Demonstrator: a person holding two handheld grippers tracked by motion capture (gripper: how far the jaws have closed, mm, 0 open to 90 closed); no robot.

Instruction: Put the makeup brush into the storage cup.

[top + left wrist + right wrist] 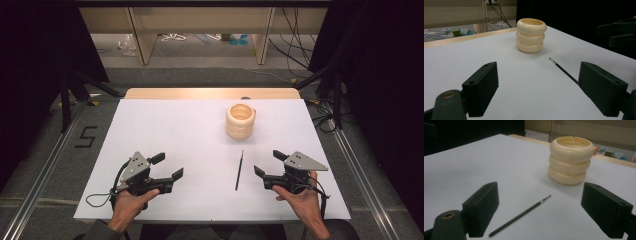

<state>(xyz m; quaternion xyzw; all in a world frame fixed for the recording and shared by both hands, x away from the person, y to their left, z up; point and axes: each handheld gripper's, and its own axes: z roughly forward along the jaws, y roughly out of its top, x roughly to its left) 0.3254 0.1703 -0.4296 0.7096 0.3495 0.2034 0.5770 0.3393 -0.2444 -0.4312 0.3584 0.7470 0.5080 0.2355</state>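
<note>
Two grippers rest near the tabletop's (150, 125) front edge in the high view: left gripper (169, 167) and right gripper (266, 163), both spread wide, holding nothing; a cream ringed holder (240, 120) stands toward the far edge, a thin dark brush (239, 170) lying between the grippers. Left gripper view: holder (531, 35) ahead, brush (564, 71) beside the right jaw. Right gripper view: brush (520, 215) between the parted jaws, holder (571, 160) beyond.

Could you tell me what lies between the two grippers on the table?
In the high view, a thin dark brush lies between the left gripper and the right gripper.
</note>
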